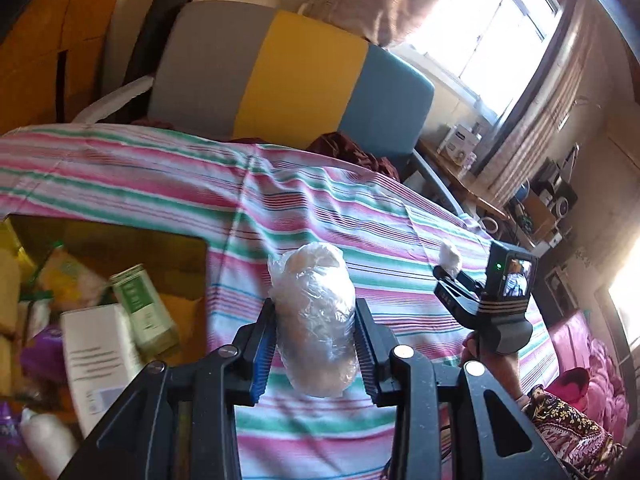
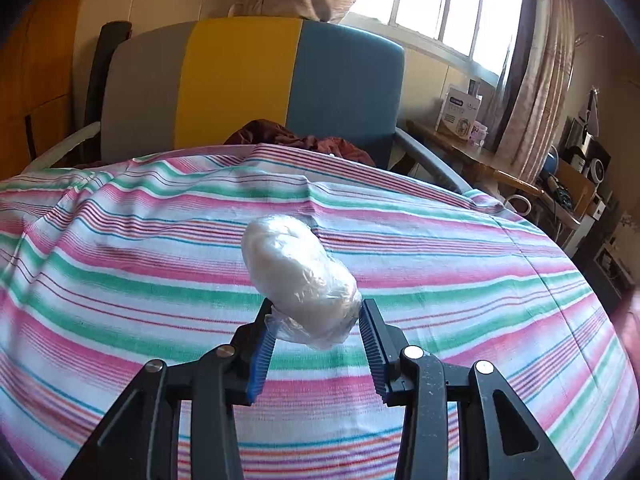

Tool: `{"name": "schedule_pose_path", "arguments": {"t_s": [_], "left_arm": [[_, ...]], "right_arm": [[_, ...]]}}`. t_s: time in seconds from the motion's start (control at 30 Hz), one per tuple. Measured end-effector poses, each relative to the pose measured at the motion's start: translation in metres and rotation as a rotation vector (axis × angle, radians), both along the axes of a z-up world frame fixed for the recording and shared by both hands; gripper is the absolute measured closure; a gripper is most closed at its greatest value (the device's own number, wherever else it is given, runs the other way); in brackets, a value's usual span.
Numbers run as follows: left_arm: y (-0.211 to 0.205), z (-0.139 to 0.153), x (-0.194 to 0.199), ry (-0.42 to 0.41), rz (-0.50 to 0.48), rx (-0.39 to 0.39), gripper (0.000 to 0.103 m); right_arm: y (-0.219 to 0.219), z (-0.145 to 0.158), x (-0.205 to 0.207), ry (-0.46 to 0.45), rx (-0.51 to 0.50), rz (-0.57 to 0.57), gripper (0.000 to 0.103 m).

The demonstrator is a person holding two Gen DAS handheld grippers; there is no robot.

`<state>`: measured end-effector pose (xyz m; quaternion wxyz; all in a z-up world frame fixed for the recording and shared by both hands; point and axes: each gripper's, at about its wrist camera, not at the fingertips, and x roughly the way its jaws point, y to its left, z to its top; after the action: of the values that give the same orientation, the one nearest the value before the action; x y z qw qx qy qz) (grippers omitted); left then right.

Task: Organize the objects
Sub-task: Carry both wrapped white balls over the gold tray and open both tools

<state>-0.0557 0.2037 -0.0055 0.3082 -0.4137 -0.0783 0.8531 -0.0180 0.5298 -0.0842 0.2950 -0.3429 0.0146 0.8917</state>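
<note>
My left gripper [image 1: 314, 344] has its fingers clenched on a white lump wrapped in clear plastic [image 1: 314, 320], held above the pink-and-green striped cloth [image 1: 140, 176]. My right gripper [image 2: 316, 344] grasps a second plastic-wrapped white lump [image 2: 298, 276] by its near end, the rest jutting forward past the fingertips.

The right gripper [image 2: 316, 322] pinches a white bundle wrapped in clear plastic [image 2: 298, 280] between its two ridged fingers [image 2: 262, 354], gripping the bundle's near end while the far end tilts up and to the left. Below lies a striped cloth [image 2: 120, 264] in pink, green and white bands. Beyond its far edge sits a crumpled dark red cloth [image 2: 296, 138] against a chair back [image 2: 248, 80] of grey, yellow and blue panels.
</note>
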Motion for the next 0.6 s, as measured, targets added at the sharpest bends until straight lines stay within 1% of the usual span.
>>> {"name": "schedule_pose_path", "arguments": {"t_s": [0.3,0.43,0.6], "left_arm": [[-0.064,0.0,-0.003,-0.003,0.084,0.031,0.067],[-0.094,-0.003,-0.005,0.001,0.13,0.02,0.067],[-0.136,-0.009,-0.012,-0.021,0.198,0.045,0.067]], "right_arm": [[-0.022,0.004,0.015,-0.003,-0.029,0.0,0.061],[-0.037,0.006,0.018,-0.014,-0.023,0.031,0.061],[-0.057,0.013,0.021,-0.002,-0.028,0.062,0.061]]}}
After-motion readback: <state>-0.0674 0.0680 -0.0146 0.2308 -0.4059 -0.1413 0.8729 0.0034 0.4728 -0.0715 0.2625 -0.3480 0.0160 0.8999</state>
